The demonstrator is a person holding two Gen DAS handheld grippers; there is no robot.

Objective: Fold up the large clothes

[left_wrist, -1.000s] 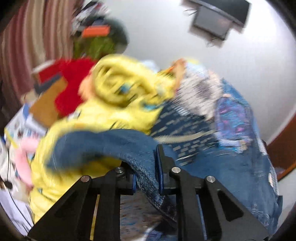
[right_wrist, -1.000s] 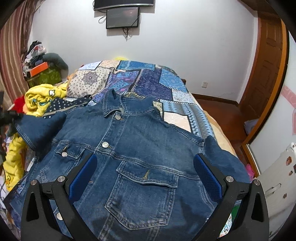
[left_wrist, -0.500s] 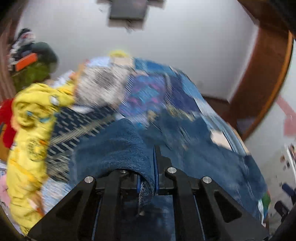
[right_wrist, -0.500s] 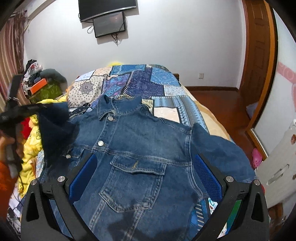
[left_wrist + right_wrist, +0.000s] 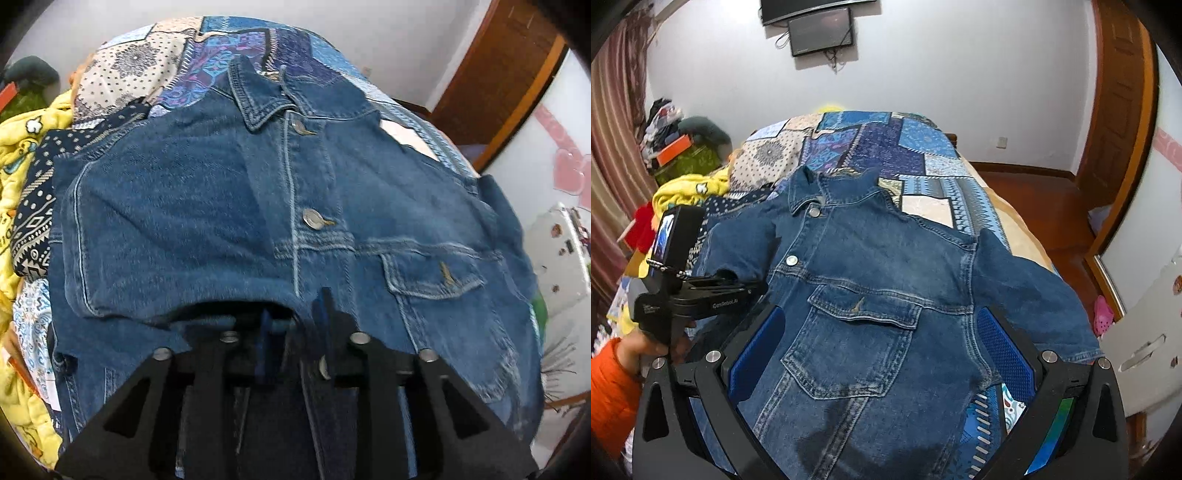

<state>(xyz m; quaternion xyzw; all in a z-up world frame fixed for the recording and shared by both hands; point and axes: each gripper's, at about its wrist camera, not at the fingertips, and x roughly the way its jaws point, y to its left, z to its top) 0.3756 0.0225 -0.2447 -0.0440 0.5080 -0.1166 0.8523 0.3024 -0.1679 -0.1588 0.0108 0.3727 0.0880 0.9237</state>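
A blue denim jacket (image 5: 871, 280) lies front up on the patchwork bed (image 5: 886, 147), collar toward the far end. Its left sleeve (image 5: 166, 236) is folded across the chest. My left gripper (image 5: 293, 325) sits low over the jacket's middle with its jaws a little apart and the sleeve's cuff edge lying by them; it also shows in the right wrist view (image 5: 713, 291) at the jacket's left side. My right gripper (image 5: 881, 347) is wide open above the chest pocket (image 5: 857, 343), holding nothing. The right sleeve (image 5: 1030, 295) lies spread out to the right.
A yellow quilt (image 5: 22, 155) and a pile of clothes (image 5: 679, 147) lie left of the bed. A wooden door (image 5: 1119, 122) and floor are on the right. A screen (image 5: 820, 31) hangs on the far wall.
My left gripper carried the left sleeve from the bed's left side over onto the jacket's chest and its jaws have parted. The right gripper stayed open and shifted slightly.
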